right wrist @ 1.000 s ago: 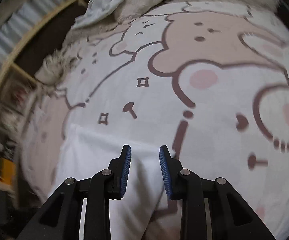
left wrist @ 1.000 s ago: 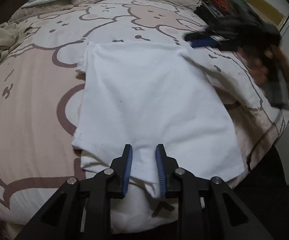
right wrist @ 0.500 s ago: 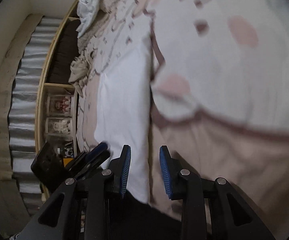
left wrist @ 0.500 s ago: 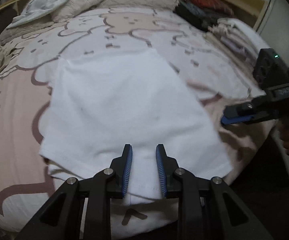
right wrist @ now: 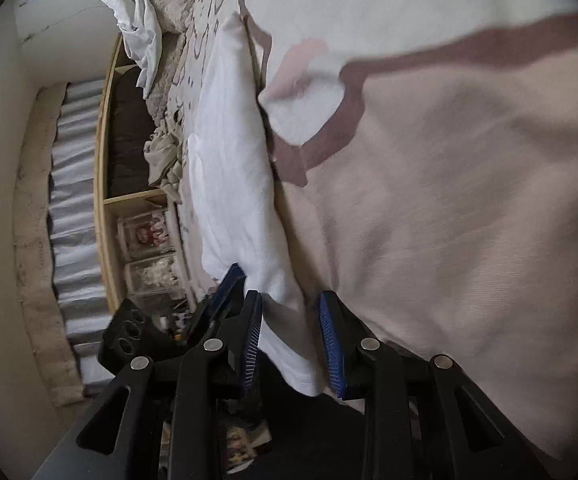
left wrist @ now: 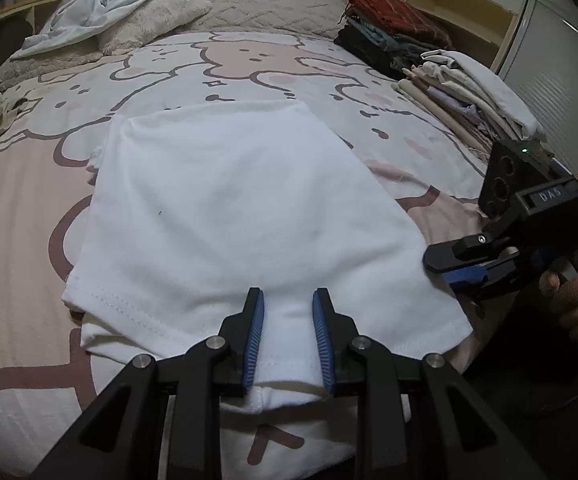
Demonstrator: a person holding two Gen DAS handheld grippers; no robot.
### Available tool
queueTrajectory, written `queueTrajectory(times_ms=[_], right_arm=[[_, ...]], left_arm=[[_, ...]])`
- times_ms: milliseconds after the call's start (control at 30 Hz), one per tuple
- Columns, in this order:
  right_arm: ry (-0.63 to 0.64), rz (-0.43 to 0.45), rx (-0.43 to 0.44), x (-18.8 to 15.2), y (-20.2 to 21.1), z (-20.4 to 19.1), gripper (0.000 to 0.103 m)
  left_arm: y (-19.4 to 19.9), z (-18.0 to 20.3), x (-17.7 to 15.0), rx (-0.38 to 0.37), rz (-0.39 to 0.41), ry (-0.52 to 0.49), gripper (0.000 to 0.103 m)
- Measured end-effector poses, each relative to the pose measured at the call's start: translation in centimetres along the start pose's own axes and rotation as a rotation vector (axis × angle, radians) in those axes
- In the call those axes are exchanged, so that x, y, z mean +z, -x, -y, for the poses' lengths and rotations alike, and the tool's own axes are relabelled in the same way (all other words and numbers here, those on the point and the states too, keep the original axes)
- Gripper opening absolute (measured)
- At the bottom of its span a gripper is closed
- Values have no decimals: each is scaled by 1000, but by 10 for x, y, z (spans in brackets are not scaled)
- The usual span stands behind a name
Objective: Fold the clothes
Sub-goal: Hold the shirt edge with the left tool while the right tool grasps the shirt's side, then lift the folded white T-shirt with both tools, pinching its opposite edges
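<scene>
Bedspread (left wrist: 29, 208), folded stacks (left wrist: 441, 76) left-view only

Motion-blurred bedspread (right wrist: 469, 200); white shirt's (left wrist: 241, 208) hem behind left gripper (left wrist: 288, 340).

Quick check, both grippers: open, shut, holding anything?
Left gripper: open, over the white shirt hem, nothing gripped.
Right gripper: open, the shirt's edge between its fingers, not clamped.

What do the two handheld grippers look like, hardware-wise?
Both the left gripper and the right gripper match: black angular frames with triangular cut-outs, silver screws, and ribbed blue pads. The right one's black body carries "DAS" lettering and a small green LED.
</scene>
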State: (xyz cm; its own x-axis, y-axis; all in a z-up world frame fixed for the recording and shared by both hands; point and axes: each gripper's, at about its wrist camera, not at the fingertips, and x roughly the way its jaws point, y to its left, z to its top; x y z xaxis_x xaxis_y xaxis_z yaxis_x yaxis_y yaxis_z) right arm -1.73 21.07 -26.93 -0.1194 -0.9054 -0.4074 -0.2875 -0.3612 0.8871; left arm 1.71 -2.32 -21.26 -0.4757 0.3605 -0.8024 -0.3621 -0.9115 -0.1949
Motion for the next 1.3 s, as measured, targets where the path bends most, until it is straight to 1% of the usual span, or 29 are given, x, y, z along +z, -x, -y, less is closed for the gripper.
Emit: queueTrajectory(times_ms=[100, 167, 267, 300, 367, 467, 533, 600, 667, 733, 767, 833, 900, 933, 967, 1000, 1100, 1167, 1200, 1300], right_arm=[[-35, 7, 62, -3, -4, 5, 30], [-33, 27, 70, -5, -3, 5, 30], [-28, 24, 48, -3, -5, 2, 30], [-24, 14, 42, -3, -7, 1, 30], [-7, -32, 40, -3, -13, 1, 30], [3, -130, 45, -5, -29, 3, 30], [-13, -146, 41, -3, -36, 4, 27], [-37, -139, 53, -2, -36, 6, 23], [-44, -126, 67, -4, -33, 6, 22], [-60, -110, 90, -5, -28, 6, 15], [-76, -101, 111, -6, -25, 6, 9], [-107, -87, 150, -7, -20, 5, 9], [-133, -76, 186, -7, -16, 2, 8], [-138, -74, 197, -7, -16, -3, 8], [-143, -70, 210, -7, -15, -8, 8], [-150, -66, 226, -6, -15, -12, 8], [-168, -55, 268, -4, -14, -24, 8], [-178, -48, 292, -2, -13, -30, 8], [-181, -46, 301, -1, -13, -33, 8], [-179, -47, 313, 0, -12, -40, 8]], left_arm=[[1, -2, -1, -8, 5, 5, 25], [1, -2, -1, -8, 9, 6, 25], [0, -2, -2, -10, 12, 8, 25], [0, -2, -2, -15, 11, 12, 25], [-1, -6, -1, -32, 8, 29, 25], [-1, -6, -1, -38, 9, 37, 25], [-1, -4, -2, -28, 11, 30, 25], [1, -2, -1, -20, 14, 22, 25], [7, -1, 1, -21, 21, 23, 25], [21, 0, 4, -2, 41, 1, 25], [30, 1, 4, 14, 58, -20, 25], [50, 4, 3, 53, 96, -84, 25], [70, 13, -5, 138, 130, -203, 27], [75, 16, -8, 163, 136, -241, 32], [79, 22, -15, 192, 146, -298, 45], [83, 28, -22, 221, 157, -356, 51], [83, 49, -43, 302, 166, -536, 51], [70, 60, -55, 354, 156, -648, 51], [63, 63, -59, 384, 156, -689, 51], [38, 69, -66, 512, 174, -805, 51]])
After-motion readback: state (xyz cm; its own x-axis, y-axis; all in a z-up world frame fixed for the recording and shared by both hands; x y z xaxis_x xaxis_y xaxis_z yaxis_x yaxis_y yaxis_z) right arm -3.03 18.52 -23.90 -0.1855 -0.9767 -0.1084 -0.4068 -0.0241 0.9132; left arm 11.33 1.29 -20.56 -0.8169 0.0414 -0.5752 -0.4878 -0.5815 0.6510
